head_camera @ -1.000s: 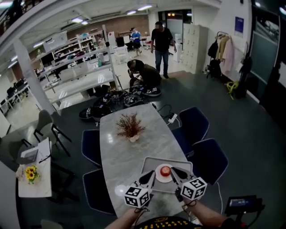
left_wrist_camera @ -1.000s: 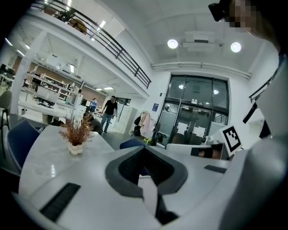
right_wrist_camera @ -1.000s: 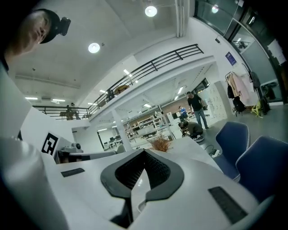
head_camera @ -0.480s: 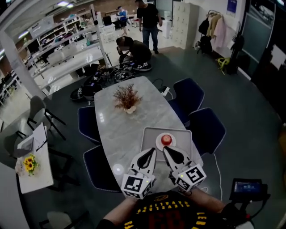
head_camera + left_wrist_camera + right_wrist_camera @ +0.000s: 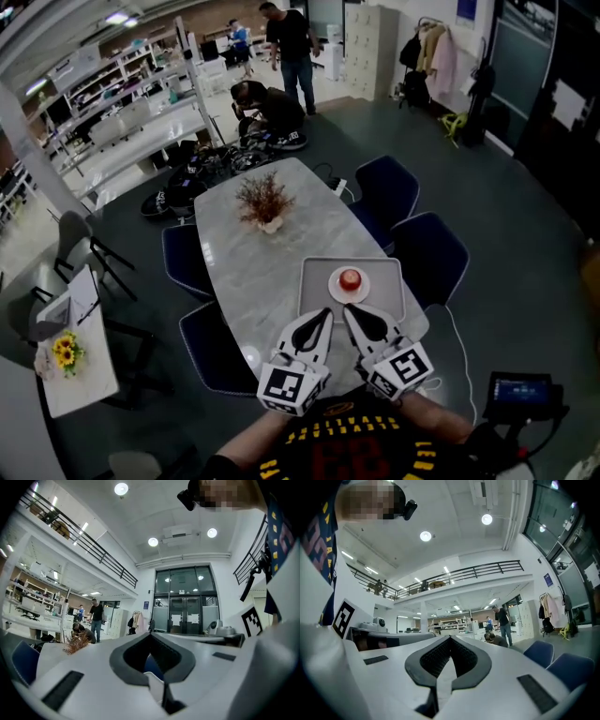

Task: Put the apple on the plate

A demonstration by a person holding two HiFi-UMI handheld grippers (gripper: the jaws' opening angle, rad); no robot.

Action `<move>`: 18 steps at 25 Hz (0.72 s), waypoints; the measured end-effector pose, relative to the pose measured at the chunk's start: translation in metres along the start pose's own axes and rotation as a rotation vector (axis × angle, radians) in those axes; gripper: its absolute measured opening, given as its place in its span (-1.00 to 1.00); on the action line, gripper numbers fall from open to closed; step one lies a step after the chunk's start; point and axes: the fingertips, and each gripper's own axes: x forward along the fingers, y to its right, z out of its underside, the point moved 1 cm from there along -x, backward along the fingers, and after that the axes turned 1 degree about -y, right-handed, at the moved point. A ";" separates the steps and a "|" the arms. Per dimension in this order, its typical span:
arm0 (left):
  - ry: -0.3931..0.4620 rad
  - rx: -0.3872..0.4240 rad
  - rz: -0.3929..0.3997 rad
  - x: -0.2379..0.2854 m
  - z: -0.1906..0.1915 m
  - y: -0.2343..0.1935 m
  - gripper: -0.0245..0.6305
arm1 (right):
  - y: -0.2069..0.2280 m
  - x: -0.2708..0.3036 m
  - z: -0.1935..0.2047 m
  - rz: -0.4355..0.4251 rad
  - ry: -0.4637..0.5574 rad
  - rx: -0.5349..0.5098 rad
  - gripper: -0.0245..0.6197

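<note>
The apple point(image 5: 350, 278) sat on the plate point(image 5: 334, 290) in the tray point(image 5: 314, 298) by the table's point(image 5: 253, 272) near right edge; left gripper point(image 5: 324, 315) and right gripper point(image 5: 348, 312) were closed and empty, so placement appeared complete, with no further move apparently required.

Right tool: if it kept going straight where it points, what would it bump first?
Nothing near, it seems. The right tool, shut and empty, points level, over the apple on its plate. Only far-off shelves lie ahead, though depth is unclear.
</note>
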 end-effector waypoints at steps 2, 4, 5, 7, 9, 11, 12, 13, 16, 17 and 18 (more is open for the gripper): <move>-0.001 0.007 0.026 -0.006 0.003 0.004 -0.92 | -0.007 0.000 -0.001 0.002 0.003 -0.012 -0.90; 0.005 0.029 0.044 -0.013 -0.003 0.008 -0.92 | -0.016 0.001 -0.008 0.000 0.009 -0.024 -0.90; 0.010 0.045 0.047 -0.017 -0.007 0.009 -0.92 | -0.021 0.001 -0.013 0.001 0.014 -0.031 -0.90; 0.006 0.055 0.052 -0.025 -0.011 0.013 -0.92 | -0.029 -0.002 -0.018 0.009 0.016 -0.043 -0.90; -0.016 0.034 0.055 -0.033 -0.009 0.015 -0.92 | -0.037 -0.007 -0.016 0.017 0.006 -0.041 -0.90; -0.026 0.029 0.055 -0.039 -0.008 0.013 -0.92 | -0.044 -0.007 -0.016 0.017 0.007 -0.041 -0.90; -0.024 0.034 0.057 -0.041 -0.009 0.012 -0.92 | -0.047 -0.007 -0.017 0.017 0.012 -0.045 -0.90; -0.019 0.039 0.058 -0.042 -0.011 0.012 -0.92 | -0.049 -0.007 -0.018 0.017 0.014 -0.048 -0.90; -0.018 0.031 0.061 -0.045 -0.009 0.011 -0.92 | -0.053 -0.007 -0.017 0.018 0.009 -0.046 -0.90; -0.021 0.027 0.062 -0.044 -0.007 0.011 -0.92 | -0.053 -0.007 -0.015 0.018 0.005 -0.046 -0.90; -0.024 0.023 0.063 -0.043 -0.005 0.012 -0.92 | -0.053 -0.007 -0.013 0.017 0.001 -0.048 -0.90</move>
